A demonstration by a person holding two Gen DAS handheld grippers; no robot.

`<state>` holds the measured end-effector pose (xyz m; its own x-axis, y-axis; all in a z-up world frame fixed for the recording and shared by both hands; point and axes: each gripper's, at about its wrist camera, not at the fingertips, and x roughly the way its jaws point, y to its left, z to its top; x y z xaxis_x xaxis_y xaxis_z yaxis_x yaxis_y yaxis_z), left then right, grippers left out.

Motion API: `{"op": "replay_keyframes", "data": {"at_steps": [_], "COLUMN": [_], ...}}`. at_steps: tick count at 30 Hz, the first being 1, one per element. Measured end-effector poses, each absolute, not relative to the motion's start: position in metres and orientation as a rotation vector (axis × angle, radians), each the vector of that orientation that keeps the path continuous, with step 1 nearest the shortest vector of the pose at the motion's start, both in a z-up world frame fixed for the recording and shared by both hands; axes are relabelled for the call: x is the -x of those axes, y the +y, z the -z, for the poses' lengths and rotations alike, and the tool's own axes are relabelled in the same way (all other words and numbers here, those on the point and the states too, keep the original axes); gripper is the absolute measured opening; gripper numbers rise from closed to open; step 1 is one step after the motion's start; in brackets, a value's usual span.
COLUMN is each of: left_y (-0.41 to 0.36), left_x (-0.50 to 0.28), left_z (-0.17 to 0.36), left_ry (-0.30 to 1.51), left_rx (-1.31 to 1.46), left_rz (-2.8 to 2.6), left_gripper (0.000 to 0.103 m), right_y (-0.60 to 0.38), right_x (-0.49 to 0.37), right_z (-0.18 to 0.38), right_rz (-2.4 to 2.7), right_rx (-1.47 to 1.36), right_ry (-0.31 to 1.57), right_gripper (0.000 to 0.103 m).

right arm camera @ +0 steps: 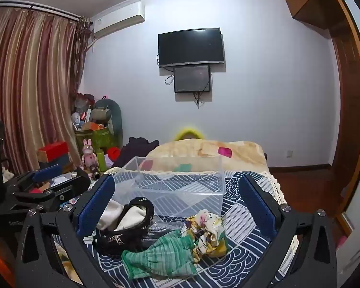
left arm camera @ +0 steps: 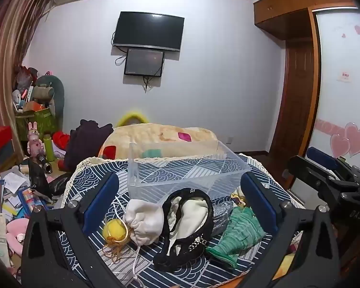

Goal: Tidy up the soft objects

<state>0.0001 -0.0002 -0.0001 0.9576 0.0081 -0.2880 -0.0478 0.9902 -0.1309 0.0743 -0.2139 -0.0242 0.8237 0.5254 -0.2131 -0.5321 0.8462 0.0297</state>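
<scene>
Both grippers are held level just above the near edge of a table covered by a blue-and-white patterned cloth (left arm camera: 156,273), pointing forward across it toward the far wall.

The left gripper (left arm camera: 180,192) has its jaws spread wide and grips nothing. Between the jaws, nearest the camera, lie a yellow ball with a gold cord (left arm camera: 114,231) toward the left jaw, a white drawstring pouch (left arm camera: 144,220) touching it, and a black lace garment with white lining (left arm camera: 187,225) in the middle. A green knit cloth (left arm camera: 237,235) lies by the right jaw, its edge against the black garment.

The right gripper (right arm camera: 177,199) is likewise wide open and empty. Closest between its jaws is the green knit cloth (right arm camera: 160,256), with a floral yellow-and-white cloth (right arm camera: 206,230) touching it on the right-jaw side and the black lace garment (right arm camera: 124,223) just inside the left jaw. The other gripper's blue-padded fingers (right arm camera: 48,175) show outside the left jaw.

Just beyond the jaw tips in both views stands a clear plastic box (left arm camera: 187,165), upright and open-topped, with nothing inside.

Past the table lies a bed with a cream patterned quilt (right arm camera: 204,151). On the far wall hang a television (right arm camera: 190,46) and a smaller screen (right arm camera: 192,79) directly under it.
</scene>
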Motion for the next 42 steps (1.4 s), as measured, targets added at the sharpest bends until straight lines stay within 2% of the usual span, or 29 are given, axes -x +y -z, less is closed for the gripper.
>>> {"op": "replay_keyframes", "data": {"at_steps": [42], "left_y": [-0.008], "left_x": [0.009], "left_z": [-0.008], "left_ry": [0.257], "left_rx": [0.099], "left_rz": [-0.015], "left_gripper": [0.103], "right_y": [-0.210], "right_x": [-0.071], "right_z": [0.022], "right_rz": [-0.564], "right_rx": [0.021], "right_ry": [0.223], "right_gripper": [0.103]}}
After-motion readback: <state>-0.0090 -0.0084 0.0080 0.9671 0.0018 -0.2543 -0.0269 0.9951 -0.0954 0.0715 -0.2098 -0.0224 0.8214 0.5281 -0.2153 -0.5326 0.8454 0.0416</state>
